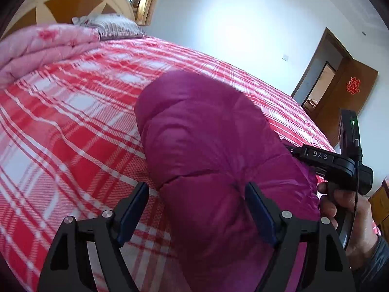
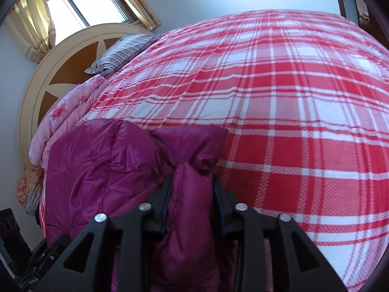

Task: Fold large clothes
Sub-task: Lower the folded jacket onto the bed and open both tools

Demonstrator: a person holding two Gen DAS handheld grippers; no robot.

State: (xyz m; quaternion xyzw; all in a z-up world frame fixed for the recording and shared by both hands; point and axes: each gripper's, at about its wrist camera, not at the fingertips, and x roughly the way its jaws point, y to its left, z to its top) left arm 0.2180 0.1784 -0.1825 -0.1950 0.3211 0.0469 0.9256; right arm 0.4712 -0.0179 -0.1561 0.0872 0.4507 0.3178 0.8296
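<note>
A puffy purple jacket (image 1: 214, 131) lies bunched on the red and white plaid bed (image 1: 73, 126). My left gripper (image 1: 197, 187) is open and straddles the jacket's near end: the right pad (image 1: 260, 214) touches the fabric, while the left pad (image 1: 133, 209) stands clear of it over the sheet. In the right wrist view the jacket (image 2: 102, 160) lies at the bed's left side. A thick fold of it fills my right gripper (image 2: 192, 178), and both pads rest against the fabric. The right gripper's body (image 1: 340, 163) and the hand holding it (image 1: 340, 209) show at the left view's right edge.
A pink floral quilt (image 2: 70, 107) and a striped pillow (image 2: 116, 53) lie by the round headboard (image 2: 31, 92). The plaid sheet (image 2: 291, 121) stretches wide to the right of the jacket. A brown door (image 1: 345, 97) stands open past the bed's far corner.
</note>
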